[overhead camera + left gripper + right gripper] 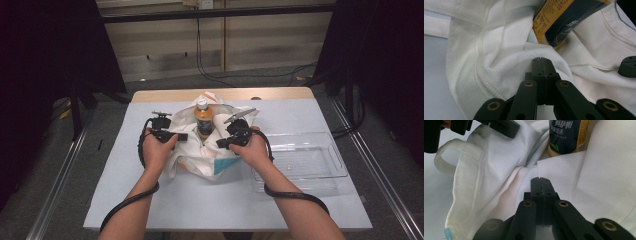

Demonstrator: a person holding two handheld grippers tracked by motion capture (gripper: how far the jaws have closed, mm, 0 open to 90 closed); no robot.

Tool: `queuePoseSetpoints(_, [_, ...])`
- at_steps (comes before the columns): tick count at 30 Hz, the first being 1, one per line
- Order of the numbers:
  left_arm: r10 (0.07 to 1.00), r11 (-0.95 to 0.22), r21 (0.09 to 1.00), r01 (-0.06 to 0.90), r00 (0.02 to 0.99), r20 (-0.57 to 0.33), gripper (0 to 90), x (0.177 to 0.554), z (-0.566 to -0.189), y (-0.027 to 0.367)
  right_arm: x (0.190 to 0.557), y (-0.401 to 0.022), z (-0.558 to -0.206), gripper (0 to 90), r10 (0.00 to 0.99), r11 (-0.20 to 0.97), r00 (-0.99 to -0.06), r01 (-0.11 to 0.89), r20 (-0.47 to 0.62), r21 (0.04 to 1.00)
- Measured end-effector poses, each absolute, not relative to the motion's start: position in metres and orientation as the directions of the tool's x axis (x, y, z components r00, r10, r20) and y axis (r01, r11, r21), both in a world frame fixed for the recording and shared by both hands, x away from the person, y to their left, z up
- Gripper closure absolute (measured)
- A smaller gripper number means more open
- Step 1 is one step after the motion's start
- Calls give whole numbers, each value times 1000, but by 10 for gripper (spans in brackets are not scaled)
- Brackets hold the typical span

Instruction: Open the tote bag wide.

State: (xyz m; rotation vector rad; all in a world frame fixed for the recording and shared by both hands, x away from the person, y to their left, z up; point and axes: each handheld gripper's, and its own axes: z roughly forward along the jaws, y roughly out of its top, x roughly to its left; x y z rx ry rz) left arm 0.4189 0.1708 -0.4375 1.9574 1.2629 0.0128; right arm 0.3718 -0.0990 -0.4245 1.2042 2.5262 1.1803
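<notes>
Your landmark is the bottle (202, 119), which stands upright inside the white cloth bag (200, 150) near the middle of the table (300, 205), its white cap up and its orange and dark label facing you. The bag lies crumpled around the bottle's base, one handle loop trailing off to the bottle's left in the right gripper view.

Your left gripper (181, 136) sits just left of the bottle, its tip over the bag's cloth. In the left gripper view (541, 62) its jaws are pressed together with nothing between them, and white fabric lies right under the tip.

Your right gripper (222, 142) sits just right of the bottle, also over the bag. In the right gripper view (541, 182) its jaws are pressed together and empty, pointing at folded cloth below the bottle.

A clear plastic tray (300, 160) lies well right of the bottle
</notes>
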Motion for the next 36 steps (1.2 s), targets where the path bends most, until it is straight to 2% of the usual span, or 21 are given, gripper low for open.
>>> queuePoseSetpoints(18, [784,-167,597,785,473,-402,900,414,-454,181,372,-104,-434,900,717,394,-657,657,232,643])
queuePoseSetpoints(36, [794,-192,577,794,471,-384,900,410,-466,190,372,-106,-436,900,722,396,-652,663,231,635])
